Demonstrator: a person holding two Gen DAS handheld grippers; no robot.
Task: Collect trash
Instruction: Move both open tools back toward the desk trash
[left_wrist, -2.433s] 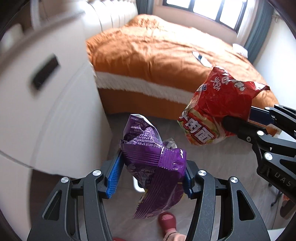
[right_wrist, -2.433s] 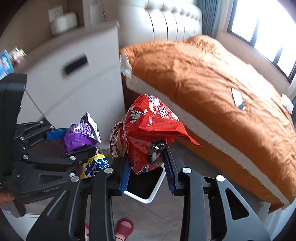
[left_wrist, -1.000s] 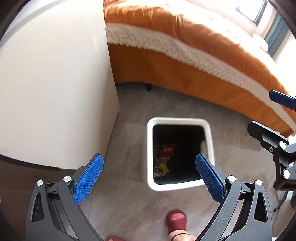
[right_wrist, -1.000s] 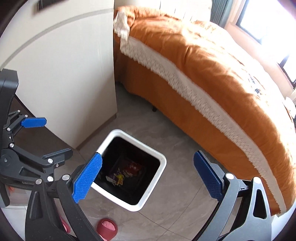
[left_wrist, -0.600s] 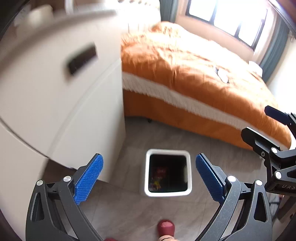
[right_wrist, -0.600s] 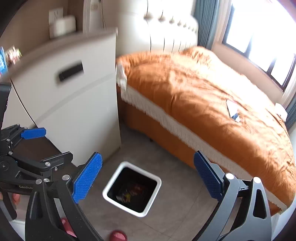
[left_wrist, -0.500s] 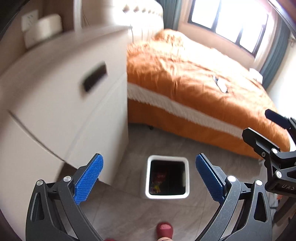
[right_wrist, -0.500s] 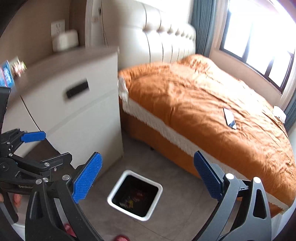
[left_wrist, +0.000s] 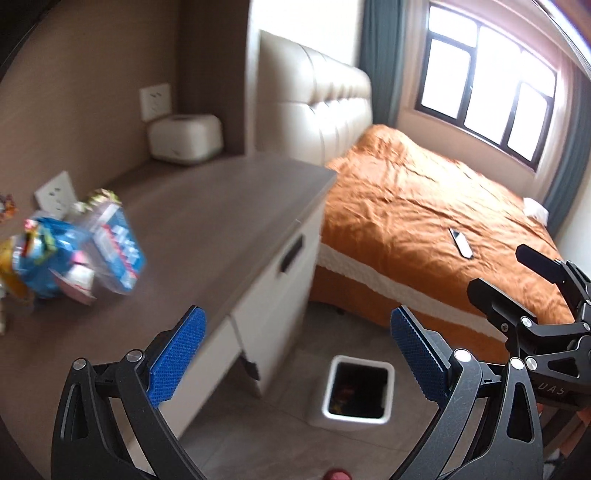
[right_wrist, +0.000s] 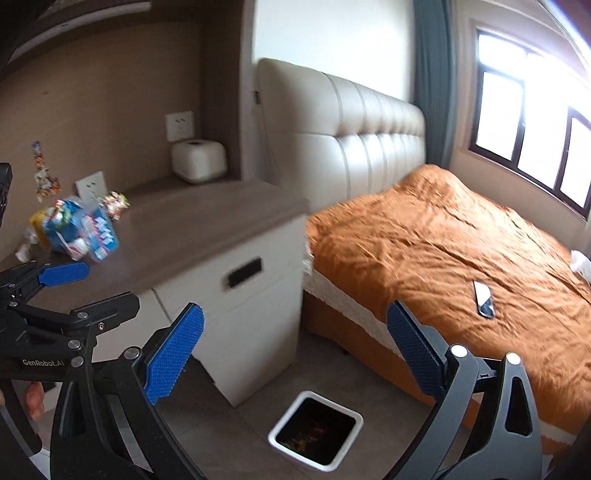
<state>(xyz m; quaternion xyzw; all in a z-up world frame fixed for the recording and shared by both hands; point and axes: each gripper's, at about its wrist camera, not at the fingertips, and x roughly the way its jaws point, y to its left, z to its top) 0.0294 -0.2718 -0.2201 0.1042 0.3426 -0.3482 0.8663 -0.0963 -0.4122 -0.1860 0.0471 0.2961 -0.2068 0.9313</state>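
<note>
— Looking at both tools: the left gripper (left_wrist: 295, 350) and the right gripper (right_wrist: 295, 350) have their fingers spread wide apart with nothing between them. Where is the trash?

— A heap of snack wrappers (left_wrist: 70, 247) lies at the far left of the cabinet top (left_wrist: 221, 210), near a wall socket. The white bin (right_wrist: 316, 432) stands on the floor below, between cabinet and bed (right_wrist: 461, 251), with some wrappers inside.

— Risks?

— Crinkly film may slip from the pads, or a grab may drag neighbouring packets off the edge. The phone (right_wrist: 484, 299) on the bed isn't trash.

— Any writing?

— "GenRobot.AI" and "UAS" on the gripper bodies; the packet print is too blurred to read.
</note>
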